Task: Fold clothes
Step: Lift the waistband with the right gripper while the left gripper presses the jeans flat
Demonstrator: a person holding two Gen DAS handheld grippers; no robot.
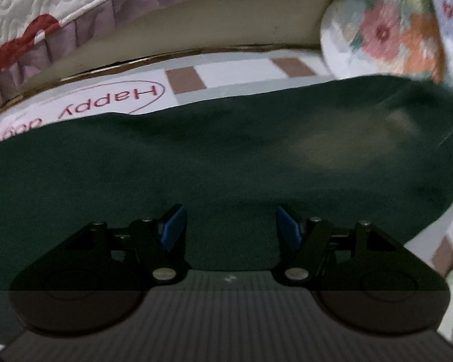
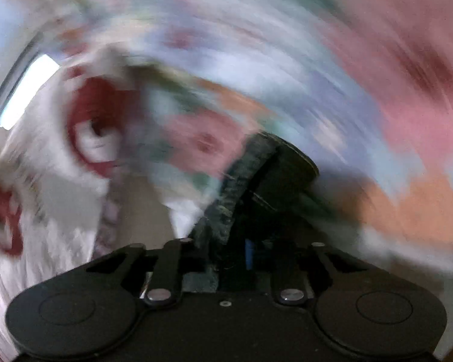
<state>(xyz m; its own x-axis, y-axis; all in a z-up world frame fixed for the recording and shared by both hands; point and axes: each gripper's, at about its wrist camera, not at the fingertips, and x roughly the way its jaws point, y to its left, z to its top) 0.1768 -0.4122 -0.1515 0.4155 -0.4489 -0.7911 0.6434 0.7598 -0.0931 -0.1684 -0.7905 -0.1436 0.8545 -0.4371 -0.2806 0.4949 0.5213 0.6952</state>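
1. Blue-padded jaws of the left gripper point(image 1: 229, 229) stand spread, empty, poised just above the near part of the dark green garment point(image 1: 226, 157), presumably to take a fold point.
2. Garment location: spread flat across the printed bed sheet point(image 1: 235, 71), ready for folding.
3. Right gripper point(image 2: 241, 250): jaws drawn close, pinching a dark cloth edge point(image 2: 238, 187), probably the garment's; heavy blur prevents confirmation.
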